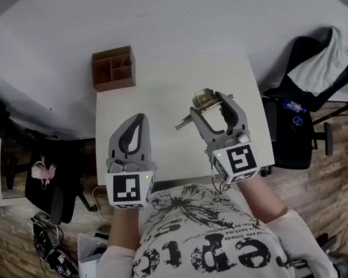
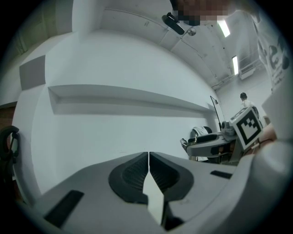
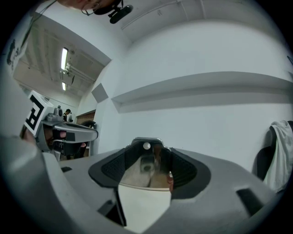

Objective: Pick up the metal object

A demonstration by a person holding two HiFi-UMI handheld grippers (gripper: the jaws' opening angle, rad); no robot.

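on the right half of the white tabletop [image 1: 154,99], the right gripper [image 1: 210,102] has its jaws set on either side of the metal object [image 1: 199,100]. it is a shiny, brassy piece with a thin bar that sticks out toward the left gripper [image 1: 136,118]. the right gripper view shows the object [image 3: 146,164] filling the gap between the two ribbed pads [image 3: 112,170], which look pressed onto its flat sides. the jaws stand moderately apart only because the piece is that wide. taking it by the body and leaving the bar free seems sensible, since the broad faces give the pads something to bite on and the bar cannot swing into them. whether the piece is clear of the surface yet, i cannot tell from above.

the left gripper lies low over the near left part of the tabletop, well apart from the object. in its own view its jaws [image 2: 149,157] meet along one thin seam with nothing between them. it appears to be parked there simply to stay out of the way, as the pick needs one gripper only.

beyond the far edge sits a wooden box [image 1: 112,68] with compartments, which plays no part in the grasp. my judgement is that the grip is made and a straight lift is what remains.
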